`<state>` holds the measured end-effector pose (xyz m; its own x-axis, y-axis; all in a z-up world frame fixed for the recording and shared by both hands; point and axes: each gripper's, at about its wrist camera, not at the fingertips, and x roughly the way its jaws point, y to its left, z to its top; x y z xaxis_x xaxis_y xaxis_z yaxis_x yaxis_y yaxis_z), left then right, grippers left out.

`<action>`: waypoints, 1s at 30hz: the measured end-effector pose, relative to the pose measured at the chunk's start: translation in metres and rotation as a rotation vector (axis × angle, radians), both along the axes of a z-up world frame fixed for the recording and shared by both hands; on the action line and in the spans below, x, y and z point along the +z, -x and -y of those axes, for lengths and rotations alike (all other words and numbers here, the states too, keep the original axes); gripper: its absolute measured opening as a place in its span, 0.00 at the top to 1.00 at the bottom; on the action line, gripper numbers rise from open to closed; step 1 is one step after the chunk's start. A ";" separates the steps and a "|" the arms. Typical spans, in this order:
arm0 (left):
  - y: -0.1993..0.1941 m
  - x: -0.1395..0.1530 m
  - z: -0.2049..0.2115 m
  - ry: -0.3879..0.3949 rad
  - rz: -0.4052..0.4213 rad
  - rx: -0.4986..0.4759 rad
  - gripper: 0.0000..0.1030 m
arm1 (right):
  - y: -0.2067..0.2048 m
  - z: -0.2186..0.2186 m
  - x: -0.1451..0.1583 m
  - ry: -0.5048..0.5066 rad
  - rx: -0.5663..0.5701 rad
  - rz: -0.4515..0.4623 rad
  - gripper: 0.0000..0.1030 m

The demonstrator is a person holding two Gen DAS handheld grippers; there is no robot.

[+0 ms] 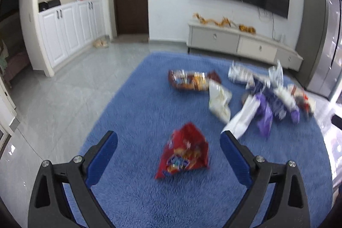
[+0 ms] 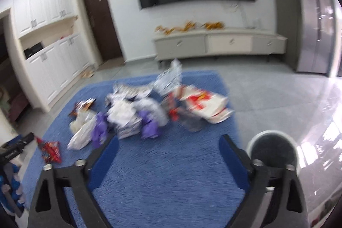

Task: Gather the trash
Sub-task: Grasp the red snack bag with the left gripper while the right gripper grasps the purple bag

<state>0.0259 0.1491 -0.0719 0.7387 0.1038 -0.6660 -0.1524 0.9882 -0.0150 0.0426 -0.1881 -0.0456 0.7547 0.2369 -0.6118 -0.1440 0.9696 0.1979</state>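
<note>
Now lining up left gripper (image 1: 168,138), claw released, over crumpled red foil snack bag (image 1: 183,153) at twelve o'clock; right gripper (image 2: 167,140) likewise released, empty.

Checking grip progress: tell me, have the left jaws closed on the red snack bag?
No, the left gripper is open, with the red snack bag lying loose on the rug between its jaws.

We find no legible text, brand, number or sign in either view. The printing on the red snack bag (image 1: 183,155) and on the white bag with red marks (image 2: 205,106) is blurred beyond reading.
</note>
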 end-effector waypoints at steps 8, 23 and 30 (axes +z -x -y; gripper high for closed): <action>-0.027 -0.024 0.006 0.017 -0.054 -0.060 0.18 | -0.037 -0.025 -0.033 -0.073 0.140 -0.139 0.48; -0.036 -0.039 0.011 0.068 -0.092 -0.138 0.63 | -0.091 -0.036 -0.063 0.002 0.098 -0.167 0.67; -0.025 -0.025 0.012 0.058 -0.052 -0.139 0.75 | -0.073 -0.024 -0.057 -0.055 0.088 -0.152 0.86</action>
